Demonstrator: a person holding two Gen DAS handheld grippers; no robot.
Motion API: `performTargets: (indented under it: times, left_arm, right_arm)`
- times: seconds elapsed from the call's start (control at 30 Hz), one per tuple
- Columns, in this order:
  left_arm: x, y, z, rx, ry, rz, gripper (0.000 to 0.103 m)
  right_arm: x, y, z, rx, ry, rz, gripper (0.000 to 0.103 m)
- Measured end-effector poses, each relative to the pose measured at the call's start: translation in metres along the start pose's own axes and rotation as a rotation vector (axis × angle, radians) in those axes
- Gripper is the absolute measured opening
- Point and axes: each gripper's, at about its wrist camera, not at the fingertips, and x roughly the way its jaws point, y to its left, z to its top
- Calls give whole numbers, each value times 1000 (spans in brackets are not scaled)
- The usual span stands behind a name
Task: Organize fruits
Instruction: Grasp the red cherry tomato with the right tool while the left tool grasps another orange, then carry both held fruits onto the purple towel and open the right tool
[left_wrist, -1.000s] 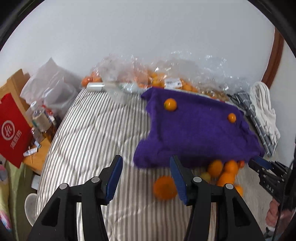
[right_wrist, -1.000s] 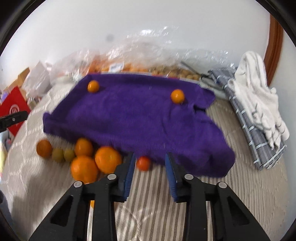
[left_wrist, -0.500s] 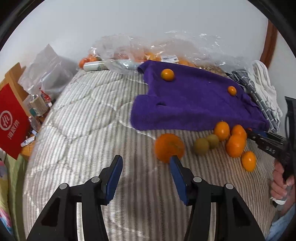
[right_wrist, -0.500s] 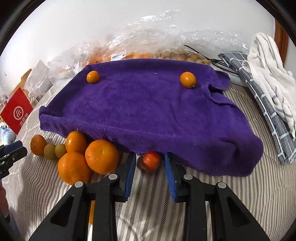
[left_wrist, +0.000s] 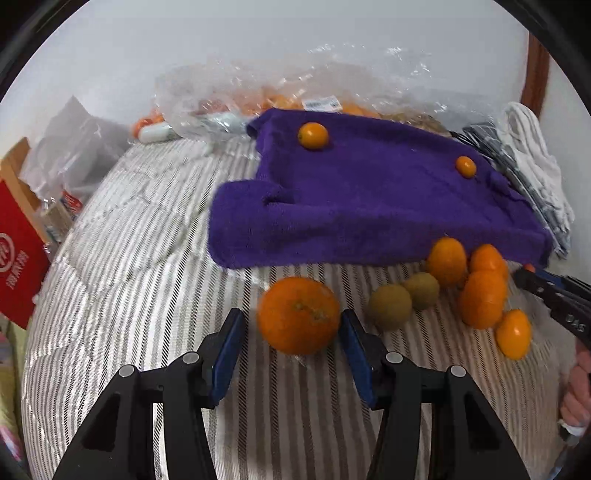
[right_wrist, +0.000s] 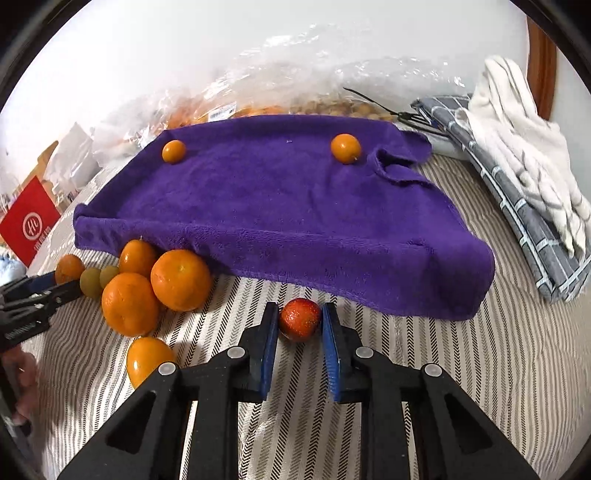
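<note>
- The left gripper (left_wrist: 291, 332) hangs low over the grey-and-white striped quilt (left_wrist: 147, 258) with its black arms and blue pads spread. A big round orange (left_wrist: 298, 314) sits on the quilt between the pads. There's a clear gap on the left side; on the right the pad looks right up against the peel, but I can't tell if it actually touches. So the jaws stand apart and nothing is gripped.
- The right gripper (right_wrist: 300, 325) has just been closing, and a small reddish-orange fruit (right_wrist: 299, 319) is between its blue pads, both of them snug on its sides. The fruit rests on the quilt right at the front edge of the purple fluffy towel (right_wrist: 277, 206).
- Two small orange kumquat-like fruits sit on top of the towel near its back edge, one left (right_wrist: 173, 151) and one right (right_wrist: 345, 147), well apart.
- Left of the right gripper there's a loose cluster of oranges (right_wrist: 155, 280) tucked against the towel's front edge, with two small greenish fruits (right_wrist: 98, 280) beside them and one more orange fruit (right_wrist: 147, 360) closer to the camera.
- Behind the towel, crinkled clear plastic bags (right_wrist: 295, 85) hold more orange fruit.
- A white cloth (right_wrist: 524, 158) lies on a folded grey checked one (right_wrist: 532, 229) at the right edge of the bed.
- A red paper bag (left_wrist: 18, 254) stands off the bed's left side.
</note>
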Motion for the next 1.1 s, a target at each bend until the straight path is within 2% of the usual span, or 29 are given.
performTargets:
  times: [0.1,0.4,0.47,0.6,0.9,1.03,1.1]
  left_arm:
    - [0,1,-1,-7,-11,-9,47]
    - [-1,10,1,-45,-20,-84,49]
    - [-2,15,1,-71,-30,-122,40]
    - [-2,23,-1,-117,-41,-180,39]
    - [-19,29,-4,-150,-143,-256,39]
    - [-28,22,-6,-124,-184,-276,39]
    - [-30,18,-6,-111,-187,-291,39]
  right_arm:
    - [2,-2,0,5,2,6,23]
    - [1,0,-1,15,-15,21,23]
    - [-1,0,-1,13,-27,16,23]
    - [-4,0,-2,6,-44,23,23]
    - [-9,9,-4,-39,-82,14,23]
    - [-13,9,-5,-28,-101,12,23]
    - [-15,7,-6,8,-90,51,23]
